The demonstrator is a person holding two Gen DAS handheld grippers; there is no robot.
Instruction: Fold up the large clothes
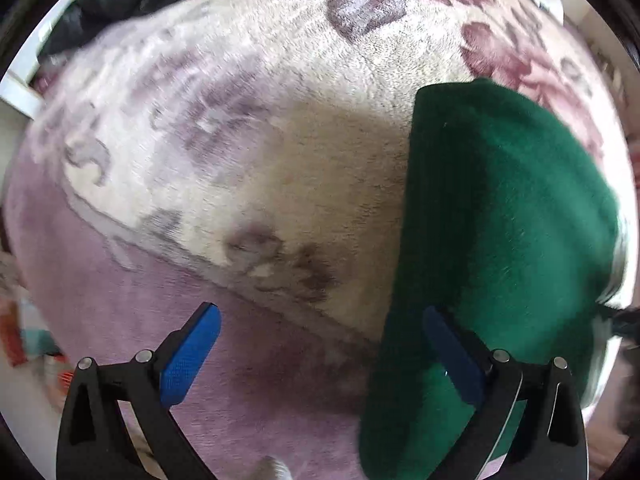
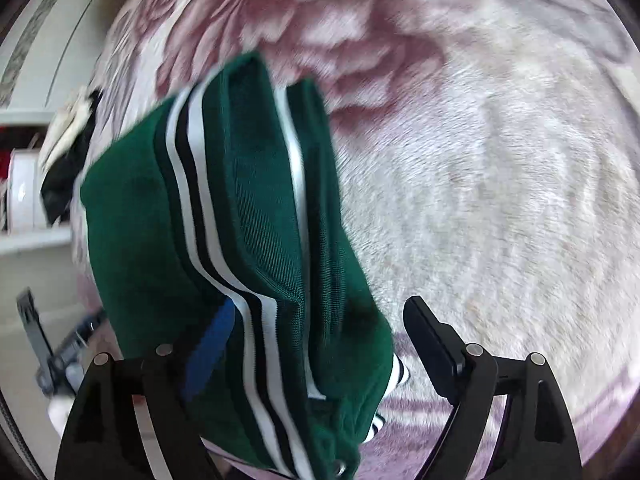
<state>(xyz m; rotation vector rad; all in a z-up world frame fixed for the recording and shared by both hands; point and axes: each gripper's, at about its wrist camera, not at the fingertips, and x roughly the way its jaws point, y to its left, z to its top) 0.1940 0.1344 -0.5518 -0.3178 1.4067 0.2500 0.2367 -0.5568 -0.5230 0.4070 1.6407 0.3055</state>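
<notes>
The left gripper (image 1: 320,354) points straight down at the blanket (image 1: 248,184), its 2 blue fingers (image 1: 192,356) spread wide. The green garment (image 1: 500,220) lies folded under this gripper's right-hand finger, which stands over the cloth's long straight edge; whether that pad touches the cloth is unclear, and nothing is pinched between the 2 pads.

The right gripper (image 2: 320,344) tilts steeply downward, jaws spread wide as well. In its view the green garment (image 2: 240,240) is a long folded bundle with white and black stripes running along it, and its near end sits between the 2 fingers, lying against the left blue finger (image 2: 208,352) and clear of the right black one. The pads do not press on it.

The surface is a plush blanket printed with large mauve and dusky-pink flowers on cream, with a plain lilac border on the side of the garment nearest the grippers. Beyond the garment's far end, at the blanket's edge, a dark piece of clothing (image 1: 104,4) lies in a heap with something pale on top. Past that edge stand white shelves (image 2: 36,184), blurred

Counted: 1 green garment, 2 grippers, 1 blanket, 1 dark heap
</notes>
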